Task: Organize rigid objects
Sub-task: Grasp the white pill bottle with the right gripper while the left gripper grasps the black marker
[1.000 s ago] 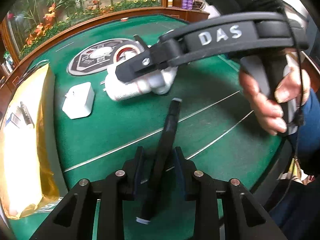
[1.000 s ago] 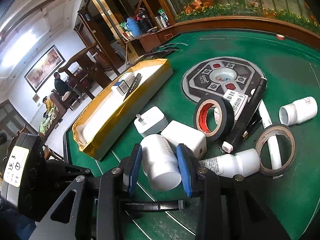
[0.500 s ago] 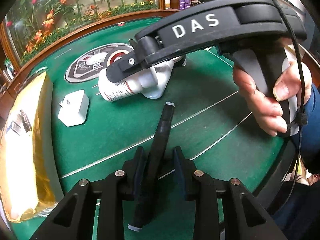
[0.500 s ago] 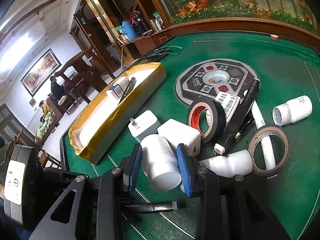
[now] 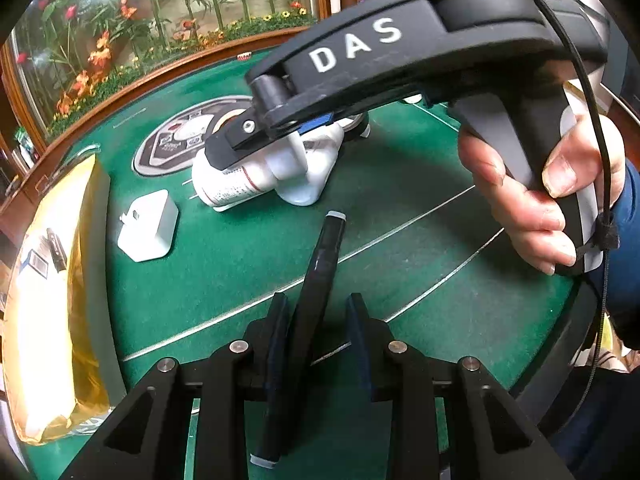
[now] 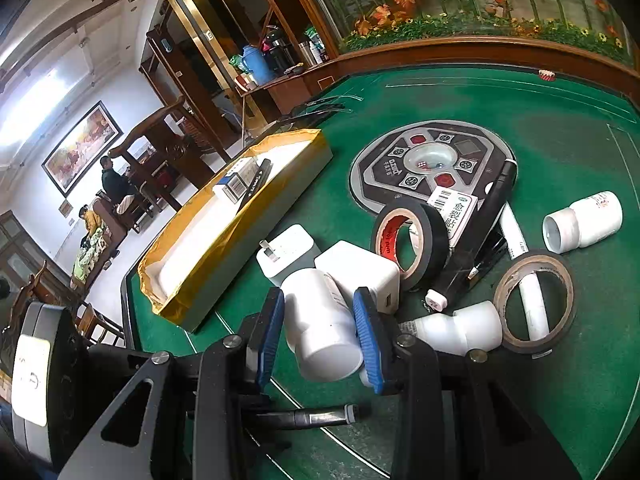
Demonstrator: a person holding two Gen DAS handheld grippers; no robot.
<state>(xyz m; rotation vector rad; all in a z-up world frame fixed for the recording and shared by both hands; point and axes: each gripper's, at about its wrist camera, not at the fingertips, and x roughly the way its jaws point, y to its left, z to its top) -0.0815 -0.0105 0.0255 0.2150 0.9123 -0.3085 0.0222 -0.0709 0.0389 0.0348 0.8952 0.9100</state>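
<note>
Left wrist: right hand [image 5: 536, 196] gripping handle

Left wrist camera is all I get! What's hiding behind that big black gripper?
Observer: Two tape rolls. The black roll stands on edge and the brown roll lies flat.
Operator: I see one white charger. Is it the only one?
Observer: No, a second charger sits right beside the first charger.
Operator: Any more white pipe bits?
Observer: Yes, a lone fitting lies on its side, far right on the green table.
</note>
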